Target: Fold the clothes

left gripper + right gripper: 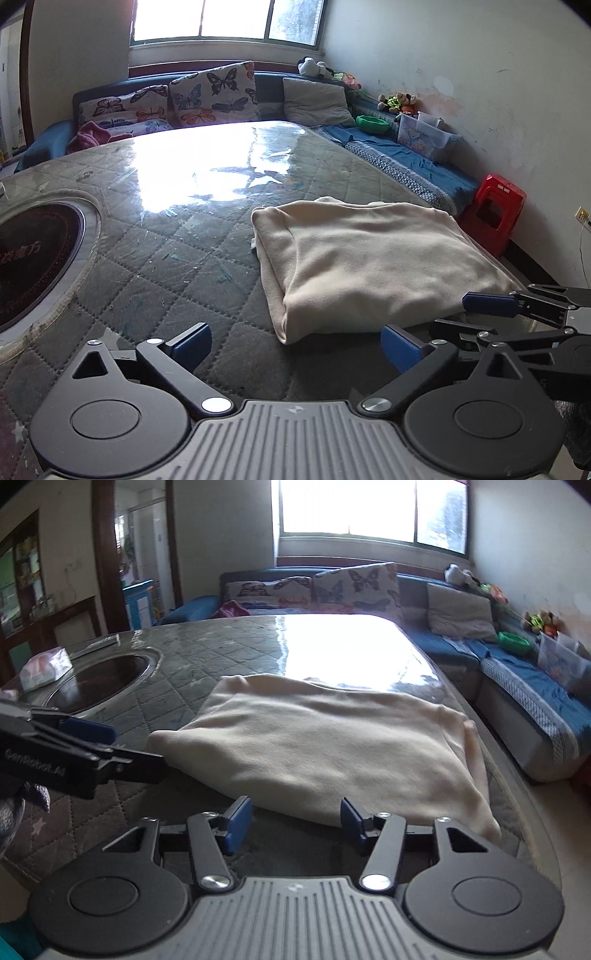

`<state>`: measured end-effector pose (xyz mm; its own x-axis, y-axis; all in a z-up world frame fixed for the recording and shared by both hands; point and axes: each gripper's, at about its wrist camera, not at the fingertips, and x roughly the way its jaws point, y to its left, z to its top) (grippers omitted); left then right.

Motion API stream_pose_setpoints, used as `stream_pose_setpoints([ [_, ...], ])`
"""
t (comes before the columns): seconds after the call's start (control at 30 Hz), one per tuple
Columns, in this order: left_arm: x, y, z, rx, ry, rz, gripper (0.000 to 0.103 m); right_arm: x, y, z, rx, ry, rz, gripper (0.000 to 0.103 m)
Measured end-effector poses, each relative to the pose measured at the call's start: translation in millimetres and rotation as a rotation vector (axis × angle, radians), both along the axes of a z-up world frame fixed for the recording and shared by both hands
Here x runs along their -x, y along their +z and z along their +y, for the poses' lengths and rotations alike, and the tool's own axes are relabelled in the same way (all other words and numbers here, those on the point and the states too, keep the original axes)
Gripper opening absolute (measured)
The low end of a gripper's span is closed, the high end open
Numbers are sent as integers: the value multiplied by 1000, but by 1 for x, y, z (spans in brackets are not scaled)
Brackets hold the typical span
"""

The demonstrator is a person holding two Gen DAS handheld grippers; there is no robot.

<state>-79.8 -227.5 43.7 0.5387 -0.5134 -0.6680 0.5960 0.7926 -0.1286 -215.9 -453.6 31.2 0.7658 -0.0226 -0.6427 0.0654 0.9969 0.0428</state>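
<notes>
Nearest, the left hand-held gripper (pixel 297 345) stands with its 2 blue pads spread wide over the quilted counter (pixel 155 266), nothing between them. The right hand-held gripper (pixel 296 821) is about half open, its pads just short of the near edge of the folded cream garment (pixel 325 746), not touching it. The garment lies flat on the right part of the counter; which kind of clothing it is cannot be made out. At the left, a round dark inset (pixel 33 258) in the counter is cut off by the frame edge in the left wrist view. Beside it, a tissue pack (pixel 46 666) rests at the counter's left rim. Farther right, on the blue sofa (pixel 402 155), a clear plastic bin (pixel 424 136) holds contents too blurred to name, with a green bowl (pixel 372 123) beside it. A red stool (pixel 493 214) stands near the wall.
</notes>
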Motion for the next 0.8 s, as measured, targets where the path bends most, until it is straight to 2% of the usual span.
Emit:
stream_pose_setpoints([
  [0.13, 7, 1, -2, -18, 0, -22, 103, 6, -4, -5, -26, -44, 17, 61],
  [0.3, 13, 0, -2, -16, -1, -22, 103, 15, -7, -9, -43, -87, 18, 63],
  [0.37, 16, -1, -3, -16, -5, -23, 103, 18, -7, -10, -51, -99, 20, 69],
  [0.6, 26, -2, -4, -10, -16, -28, 103, 25, -11, -8, -51, -123, 38, 70],
  [0.8, 32, -3, -4, -8, -19, -32, 103, 29, -10, -5, -51, -138, 29, 77],
])
